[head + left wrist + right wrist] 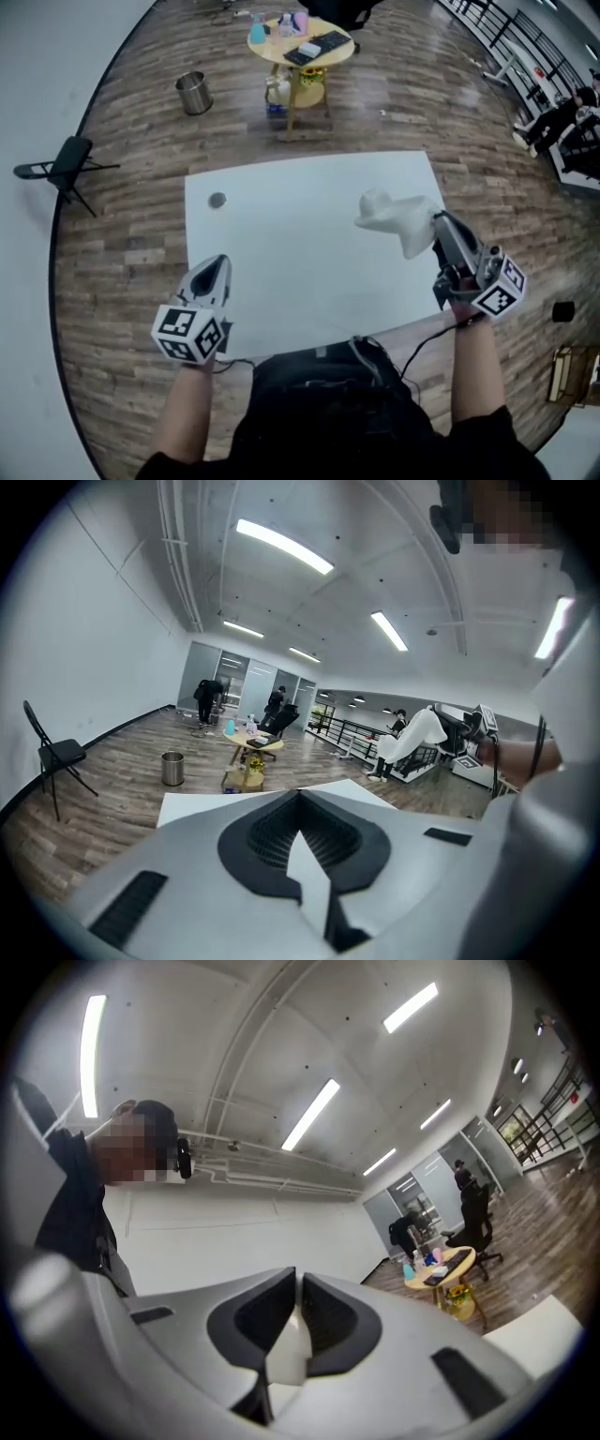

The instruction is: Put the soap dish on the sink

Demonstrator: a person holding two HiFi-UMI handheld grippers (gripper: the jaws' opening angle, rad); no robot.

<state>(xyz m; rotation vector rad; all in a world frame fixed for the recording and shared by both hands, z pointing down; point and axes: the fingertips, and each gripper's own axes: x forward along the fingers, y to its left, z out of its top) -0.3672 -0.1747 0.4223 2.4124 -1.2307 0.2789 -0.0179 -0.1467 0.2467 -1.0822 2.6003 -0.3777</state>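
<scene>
I have the white, irregularly shaped soap dish point(394, 217) clamped in the right hand-held gripper point(440, 223). In the right gripper view the jaws stand narrow, with a pale sliver of the dish pinched between the dark pads. It hangs over the white rectangular worktop point(281, 253), close to its right edge and nearer the far right corner than the near one. The left gripper view shows it point(419, 733) lifted clear of the surface. Its long axis runs from the jaws across the worktop, roughly along the far edge. The free, rounded end points toward the left edge and a little toward the far one. From here I cannot make out whether its hollow side faces up, or anything lying in it. The left hand-held gripper point(219, 262) sits at the near left corner, its tips brought together with nothing between them. A small grey round spot point(217, 200) marks the worktop near the far left corner, well apart from the dish. On the wooden floor beyond stands a cylindrical shiny metal bin point(193, 93); I cannot see into it. Near it, a round yellow side table point(337, 54) carries a teal bottle point(257, 32) and a black keyboard point(317, 47).
</scene>
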